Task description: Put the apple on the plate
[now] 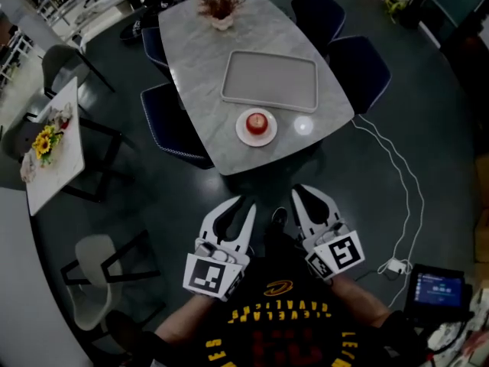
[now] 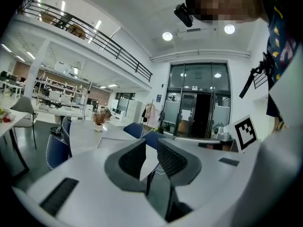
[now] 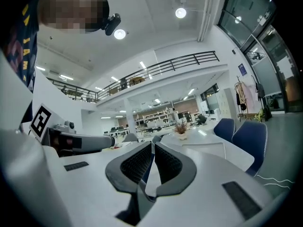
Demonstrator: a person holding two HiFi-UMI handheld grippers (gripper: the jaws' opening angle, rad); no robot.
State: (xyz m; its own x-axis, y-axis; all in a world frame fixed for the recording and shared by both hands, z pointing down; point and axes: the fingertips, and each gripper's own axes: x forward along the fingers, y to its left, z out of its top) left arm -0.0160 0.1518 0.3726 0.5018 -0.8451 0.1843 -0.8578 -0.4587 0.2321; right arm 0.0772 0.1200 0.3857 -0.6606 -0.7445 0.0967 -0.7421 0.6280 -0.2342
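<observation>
Marbled grey stone forms the long table (image 1: 199, 67), on whose near end the white plate (image 1: 242, 132) is set, and the red apple (image 1: 258, 121) is seen resting upright in the middle of that plate, so the task is judged to be done (or not under way at all). Both tools are held close to the person's body, well apart from the table. The left gripper (image 2: 151, 150) is parted by a narrow gap through which only the pale table top is seen, nothing being held. The right gripper (image 3: 153, 148) is closed tip to tip on nothing. If anything is left to do, it is best done by leaving the fruit alone. Should a nudge be wanted, the approach would be made from above with the jaws spread wide, so that the plate is not dragged toward the near edge. Around the table a large hall with a dark floor (image 1: 153, 197) is shown. A white side table (image 1: 57, 151) stands far to the left, and dark blue chairs (image 1: 359, 71) are drawn up on both sides. A pale empty tray (image 1: 269, 80) lies just beyond the plate, a small potted plant (image 1: 221, 6) marks the far end, and a thin white cable (image 1: 397, 174) trails across the floor at right.
</observation>
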